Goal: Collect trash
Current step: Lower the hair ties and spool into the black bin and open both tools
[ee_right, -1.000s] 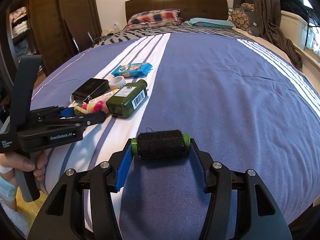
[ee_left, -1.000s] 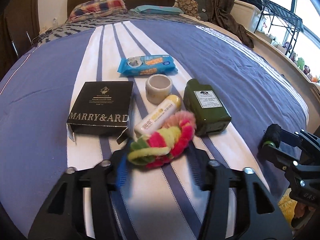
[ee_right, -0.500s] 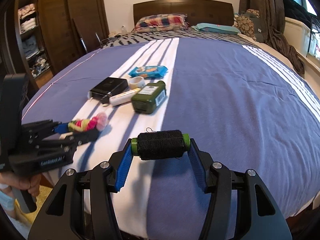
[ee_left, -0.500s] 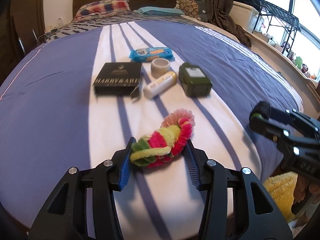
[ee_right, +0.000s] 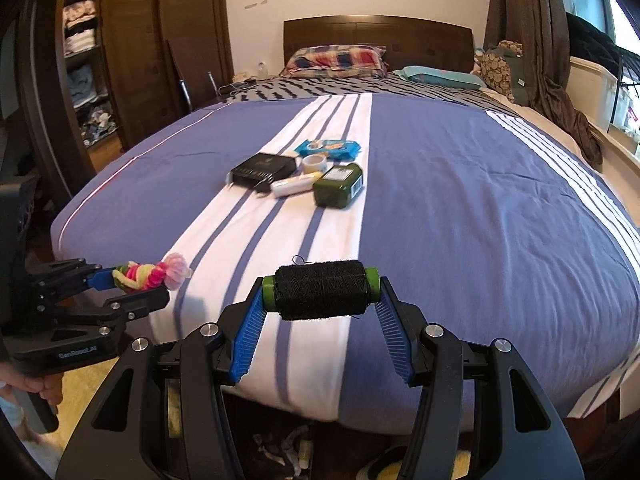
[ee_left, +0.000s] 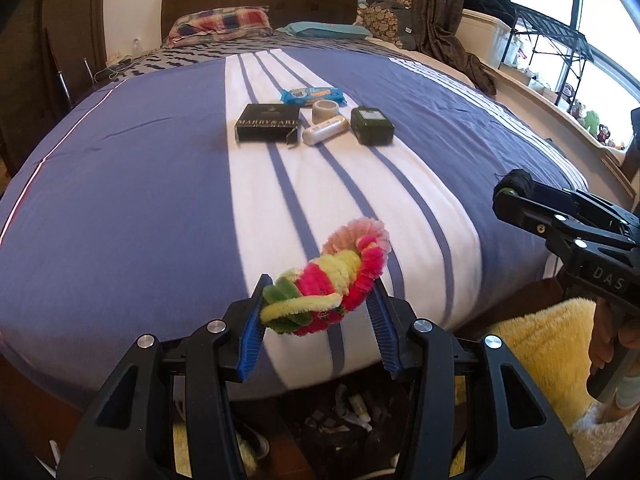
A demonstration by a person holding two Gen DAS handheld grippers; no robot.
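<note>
My left gripper (ee_left: 318, 304) is shut on a fuzzy pink, yellow and green pipe-cleaner twist (ee_left: 332, 280), held above the foot edge of the bed; it also shows in the right wrist view (ee_right: 150, 274). My right gripper (ee_right: 320, 294) is shut on a spool of black thread (ee_right: 322, 290) with green ends, also over the foot edge; the spool shows in the left wrist view (ee_left: 516, 184). Below both grippers, on the floor, is a dark bin with scraps (ee_left: 352, 412), also in the right wrist view (ee_right: 288, 456).
Mid-bed lie a black box (ee_left: 268, 122), a blue snack packet (ee_left: 312, 95), a tape roll (ee_left: 325, 110), a white tube (ee_left: 324, 130) and a green bottle (ee_left: 372, 125). A yellow rug (ee_left: 532, 344) lies right of the bin. A wardrobe (ee_right: 100, 72) stands left.
Both grippers have pulled back from the middle of the bed to its foot edge with their objects held. The floor bin has come into view below them.
</note>
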